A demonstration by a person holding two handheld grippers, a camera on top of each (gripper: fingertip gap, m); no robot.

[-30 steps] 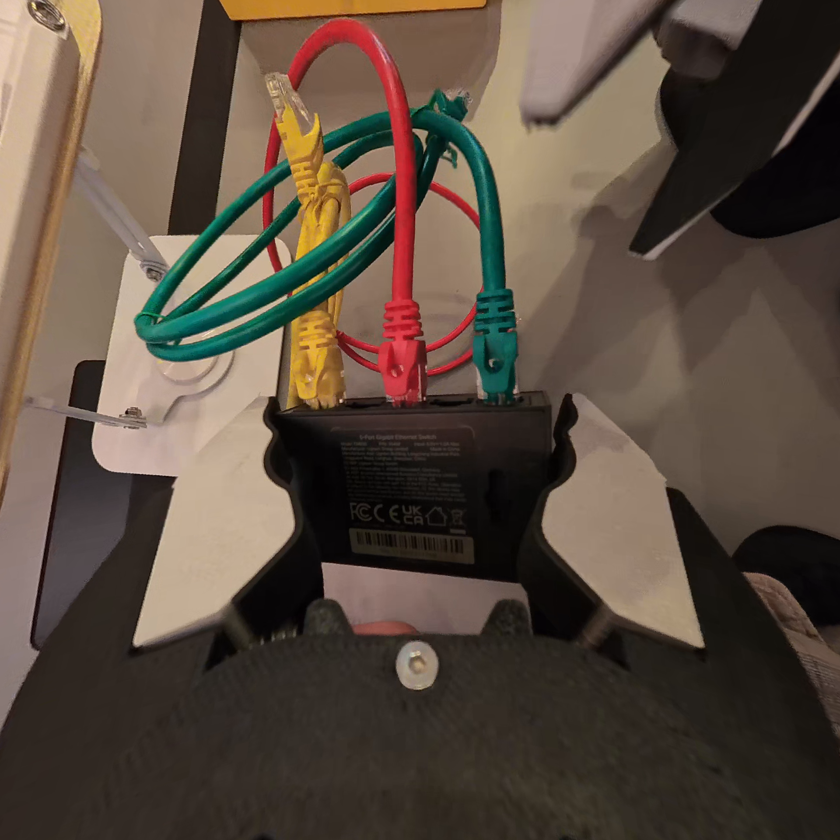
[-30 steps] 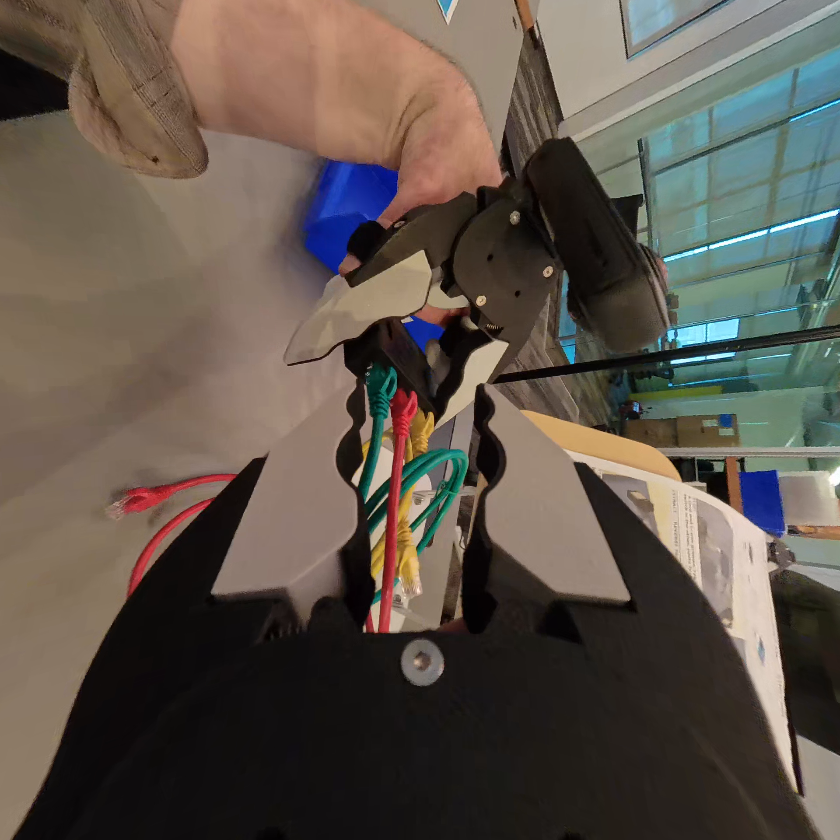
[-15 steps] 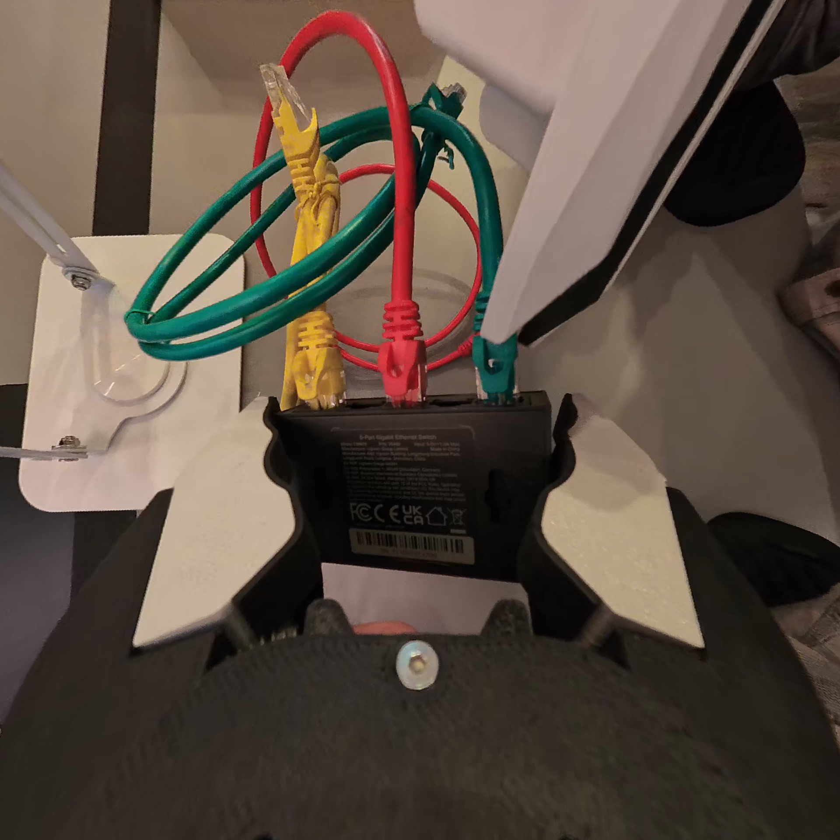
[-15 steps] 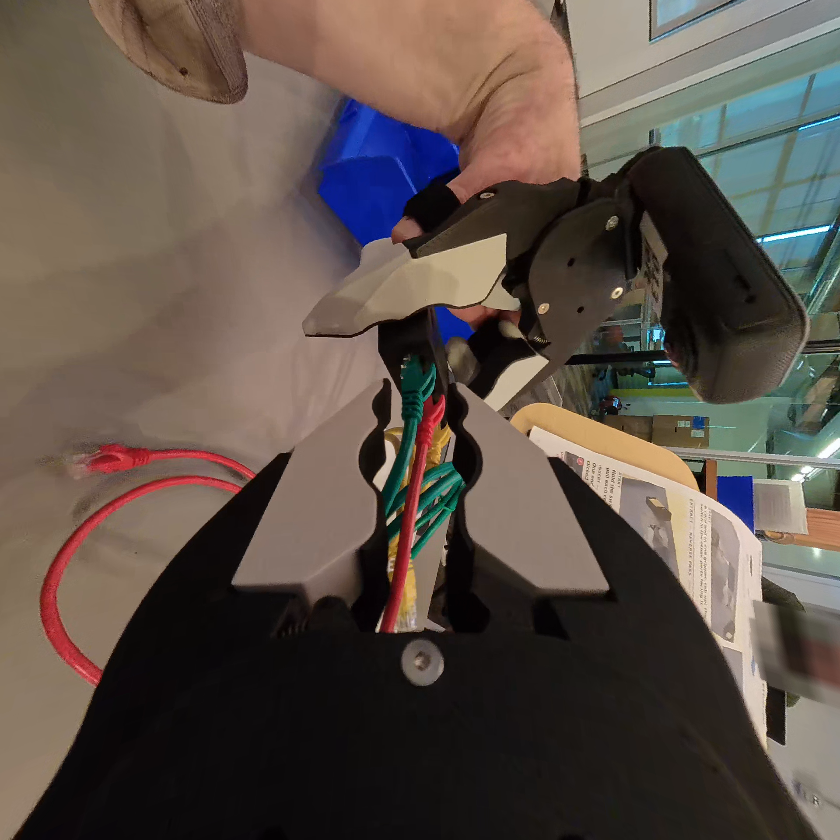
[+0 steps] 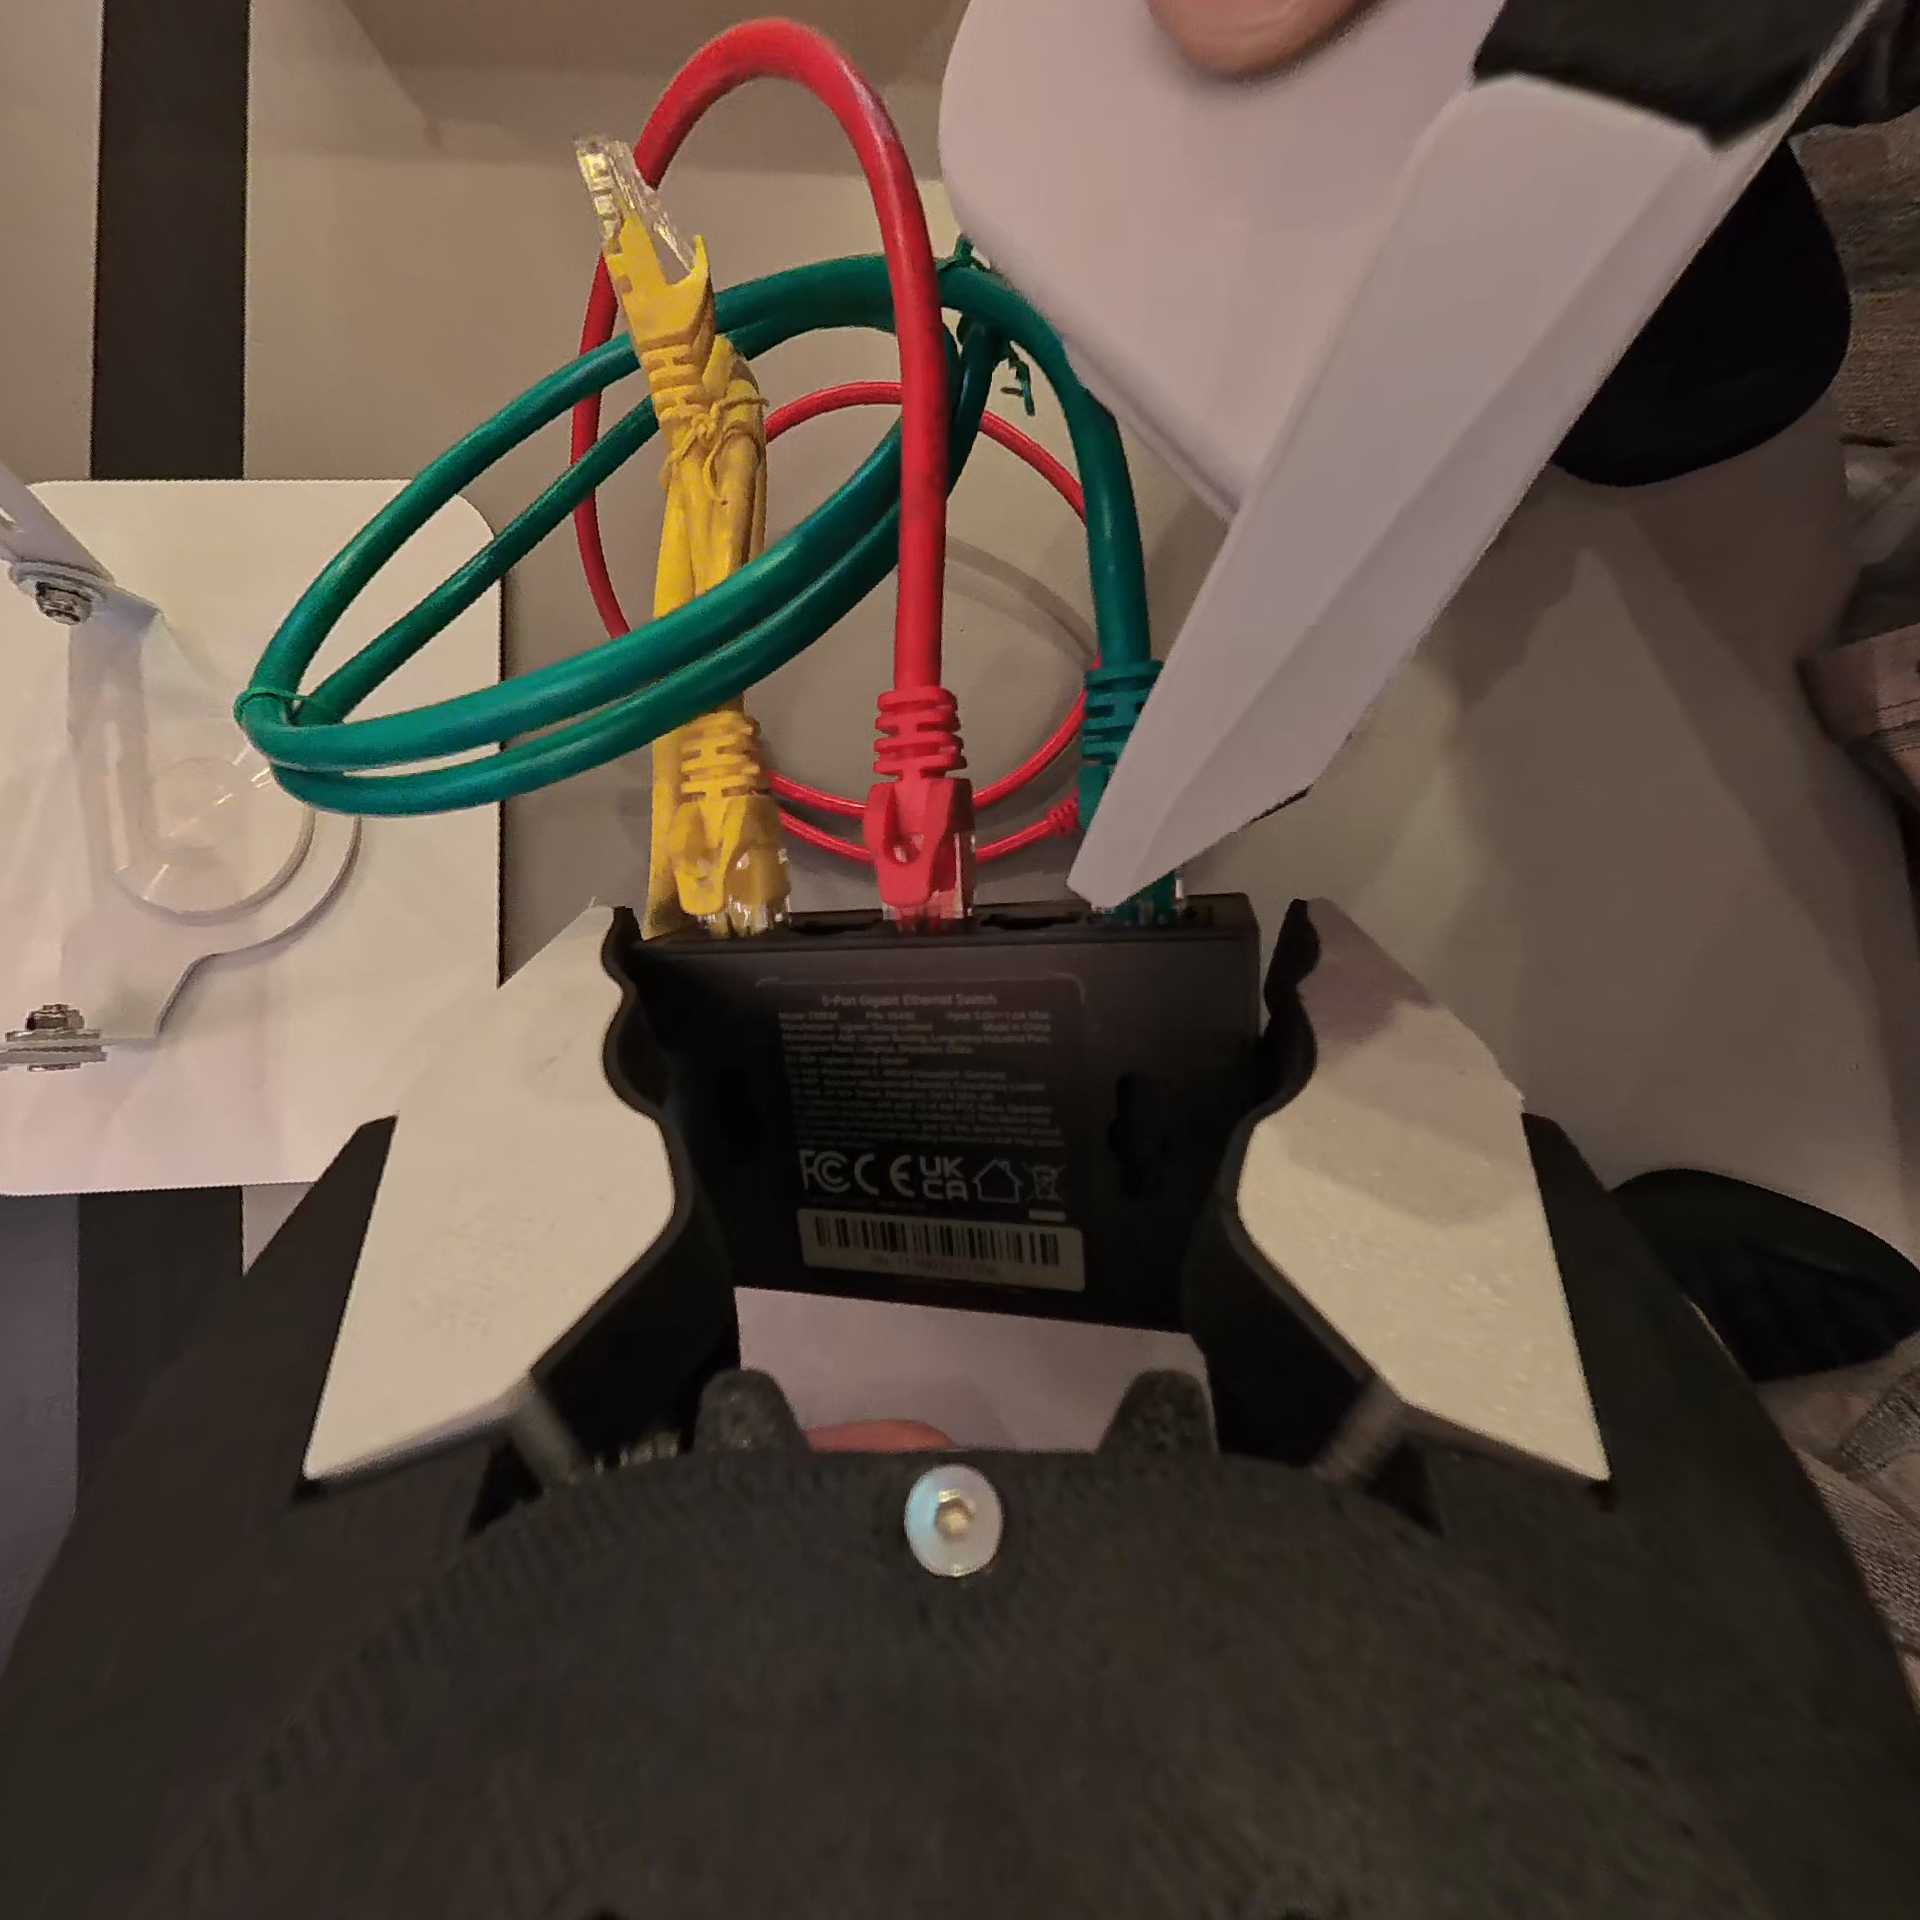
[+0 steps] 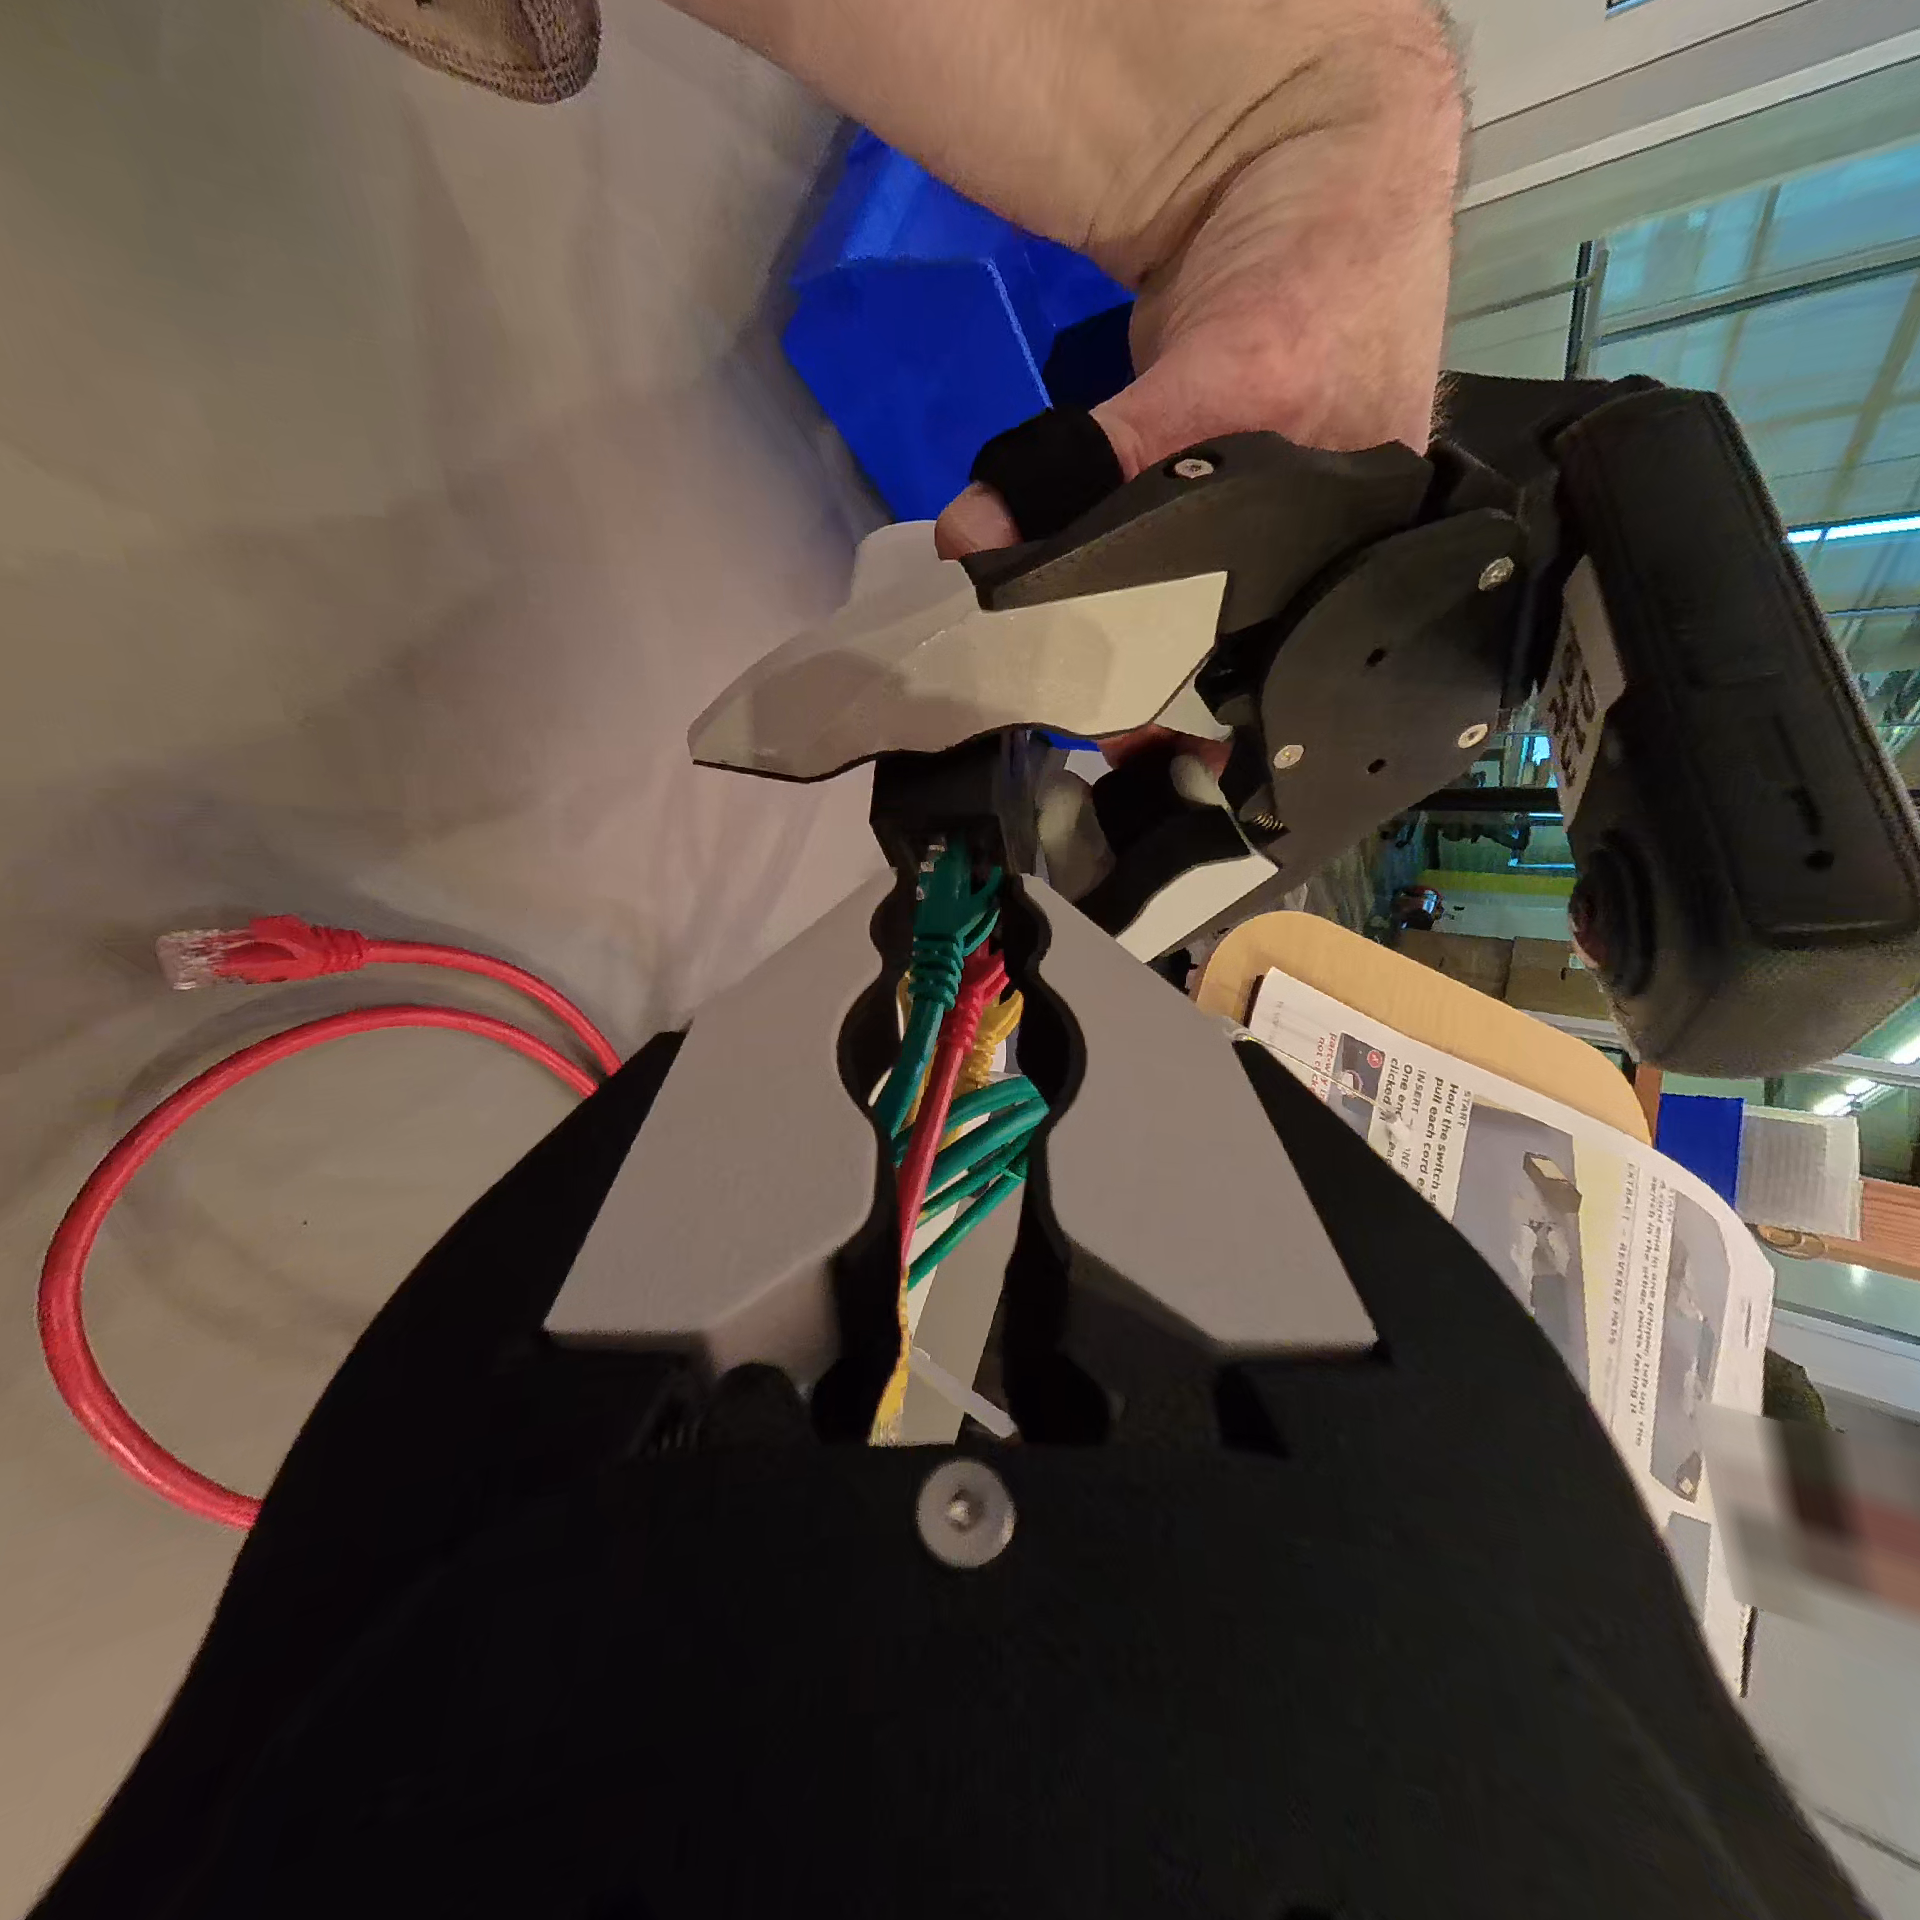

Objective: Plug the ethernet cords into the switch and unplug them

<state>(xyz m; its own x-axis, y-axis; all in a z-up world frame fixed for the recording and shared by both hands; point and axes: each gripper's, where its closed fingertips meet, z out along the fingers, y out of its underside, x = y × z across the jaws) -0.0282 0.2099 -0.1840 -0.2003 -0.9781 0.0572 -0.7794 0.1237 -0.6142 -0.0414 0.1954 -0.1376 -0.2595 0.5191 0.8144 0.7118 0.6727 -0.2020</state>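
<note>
Seen around the work: a white plastic plate (image 5: pixel 187 810) with screws at left on the pale tabletop (image 6: pixel 312 520), a blue bin (image 6: pixel 914 353) behind a bare hand (image 6: pixel 1226 239), a printed instruction sheet (image 6: pixel 1621 1278) on a tan board at right. Blocking much of the left wrist view's upper right: a broad pale finger (image 5: pixel 1278 436) of the right gripper (image 6: pixel 951 904), its tip down over the green plug (image 5: pixel 1117 727) at the switch's port edge. Held off the table in the left gripper (image 5: pixel 945 935), clamped by both sides: the black ethernet switch (image 5: pixel 935 1101), label side up, ports facing away. Plugged in, three cords: yellow cord (image 5: pixel 707 582) in the leftmost port, red cord (image 5: pixel 914 540) near the middle, green cord (image 5: pixel 582 665) at right, two ports between them bare. Yellow bundled and tied, its free clear plug pointing up; green coiled in loops; red looping away to a free plug (image 6: pixel 249 951) lying on the table. Right gripper's jaws narrowed around the green plug at the switch's face, tips just beside it; actual pinch impossible to confirm.
</note>
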